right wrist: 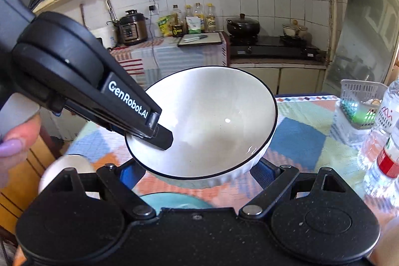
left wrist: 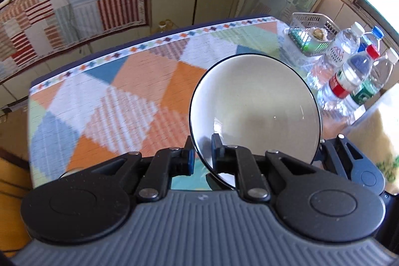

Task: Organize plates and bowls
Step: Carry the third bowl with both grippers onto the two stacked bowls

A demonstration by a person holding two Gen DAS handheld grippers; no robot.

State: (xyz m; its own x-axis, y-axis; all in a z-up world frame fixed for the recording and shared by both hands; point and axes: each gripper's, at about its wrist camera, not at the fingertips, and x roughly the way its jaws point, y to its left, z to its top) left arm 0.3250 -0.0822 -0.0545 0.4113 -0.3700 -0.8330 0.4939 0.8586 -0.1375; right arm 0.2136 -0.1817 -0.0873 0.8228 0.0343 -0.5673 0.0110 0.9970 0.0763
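A white bowl (left wrist: 256, 106) with a thin black rim hangs tilted above the patchwork tablecloth (left wrist: 112, 96). My left gripper (left wrist: 203, 148) is shut on the bowl's near rim, one pad inside and one outside. In the right wrist view the same bowl (right wrist: 217, 121) shows its inside, with the left gripper (right wrist: 162, 138) pinching its left rim. My right gripper (right wrist: 199, 170) straddles the bowl's ribbed underside, its blue pads pressed against both sides. A teal plate (right wrist: 174, 201) lies on the table below the bowl. A hand (right wrist: 12, 141) holds the left gripper.
Several water bottles (left wrist: 349, 71) and a clear plastic basket (left wrist: 311, 29) crowd the table's right side. A white round dish (right wrist: 64, 166) sits at the table's left near edge. Behind are a cloth-covered counter (left wrist: 49, 6) and a stove (right wrist: 269, 46).
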